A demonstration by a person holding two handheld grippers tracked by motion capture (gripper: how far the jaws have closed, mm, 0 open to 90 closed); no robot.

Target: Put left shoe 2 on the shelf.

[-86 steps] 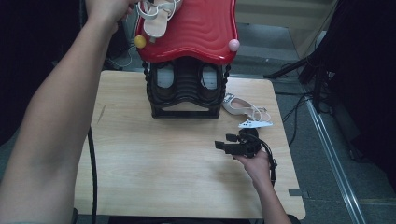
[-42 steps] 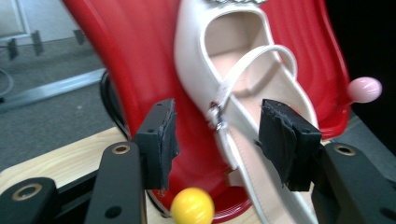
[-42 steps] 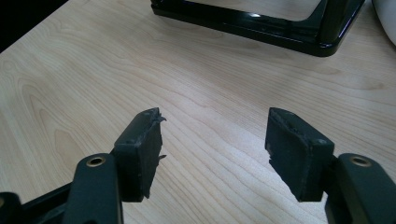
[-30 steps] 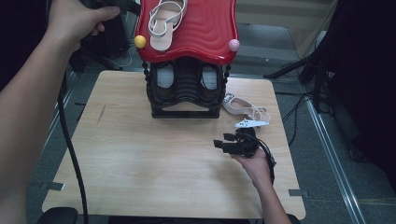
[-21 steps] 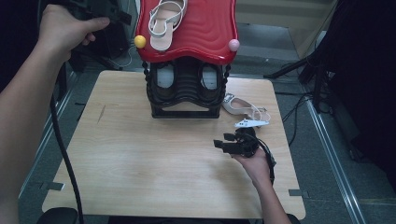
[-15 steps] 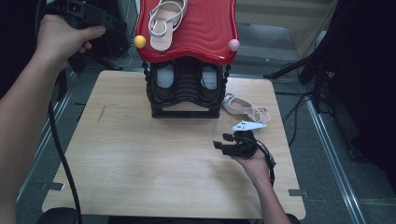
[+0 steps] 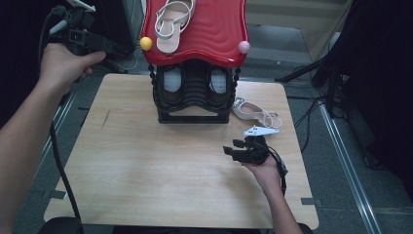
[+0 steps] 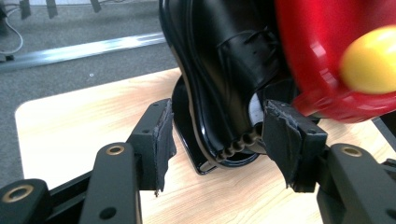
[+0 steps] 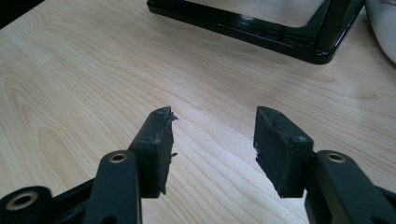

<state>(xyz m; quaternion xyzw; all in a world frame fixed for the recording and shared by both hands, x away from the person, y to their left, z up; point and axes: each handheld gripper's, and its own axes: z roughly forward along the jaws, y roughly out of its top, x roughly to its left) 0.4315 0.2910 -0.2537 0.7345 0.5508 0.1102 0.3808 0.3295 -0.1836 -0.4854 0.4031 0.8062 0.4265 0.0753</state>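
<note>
- The left gripper (image 7: 114, 48) hangs off the table's far left corner, level with the red top of the rack (image 7: 195, 90), its jaws spread with nothing between the pads.
- On that red top lies a white strappy sandal (image 7: 171, 24), just right of the yellow ball (image 7: 145, 43).
- The right gripper (image 7: 231, 147) rests low over the wooden table (image 7: 146, 165) at the near right; its jaws, gaping and empty, have just been closing.
- A second sandal (image 7: 253, 111) lies on the table right of the rack, just beyond the right gripper.
</note>
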